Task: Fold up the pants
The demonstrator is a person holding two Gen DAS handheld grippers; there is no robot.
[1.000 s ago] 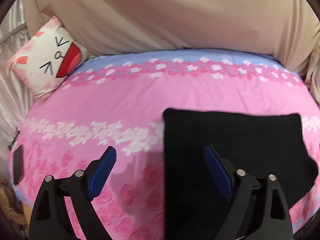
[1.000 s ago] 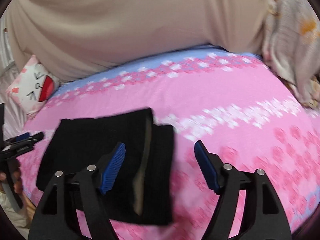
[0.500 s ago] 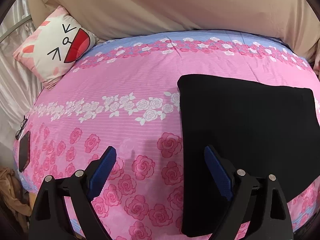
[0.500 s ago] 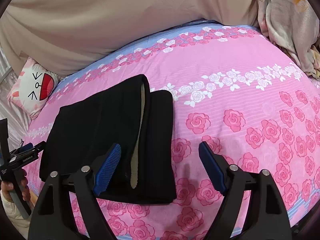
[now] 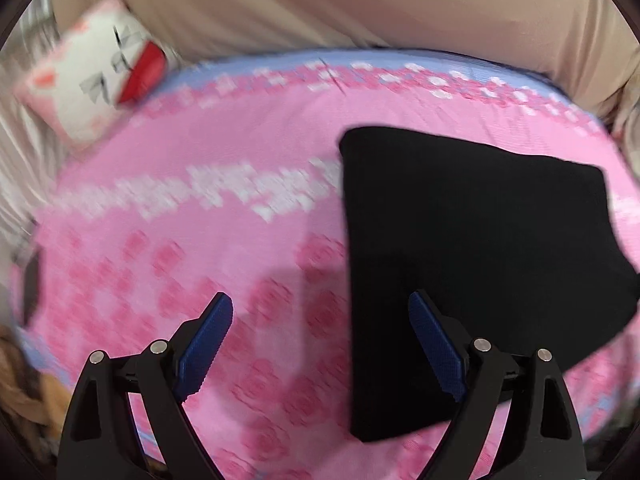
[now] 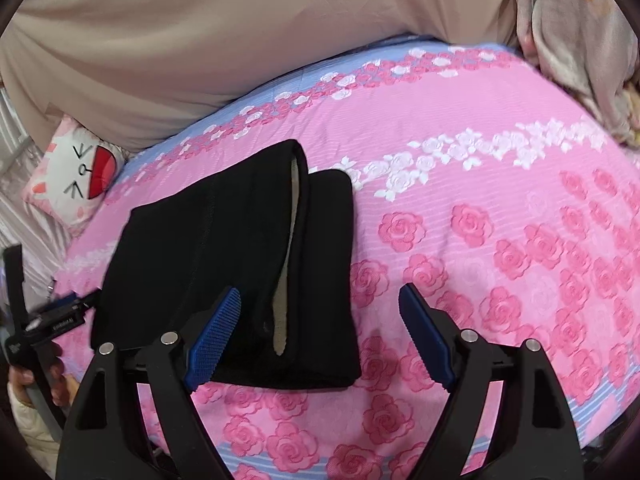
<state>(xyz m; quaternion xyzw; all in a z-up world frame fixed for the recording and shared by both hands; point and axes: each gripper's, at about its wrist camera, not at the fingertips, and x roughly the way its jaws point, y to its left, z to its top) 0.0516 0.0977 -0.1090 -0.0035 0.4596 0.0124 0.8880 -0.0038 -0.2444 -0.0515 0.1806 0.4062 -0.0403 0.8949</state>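
Note:
The black pants (image 6: pixel 224 256) lie folded into a compact rectangle on the pink rose-print bedsheet (image 6: pixel 500 220), with a pale inner lining showing along one fold. They also show in the blurred left wrist view (image 5: pixel 472 264). My right gripper (image 6: pixel 320 332) is open and empty, above the near right edge of the pants. My left gripper (image 5: pixel 320 344) is open and empty, above the sheet at the pants' left edge. The left gripper also shows at the far left of the right wrist view (image 6: pixel 52 320).
A cat-face cushion (image 6: pixel 76 172) lies at the far left corner of the bed. A beige cover (image 6: pixel 240 40) runs along the far side. A crumpled floral blanket (image 6: pixel 580 40) sits at the far right. A dark flat object (image 5: pixel 30 284) lies at the bed's left edge.
Both grippers stay open and empty. The left wrist view is now blurred from fast motion and sits lower and closer to the bed. The right gripper has shifted only slightly.

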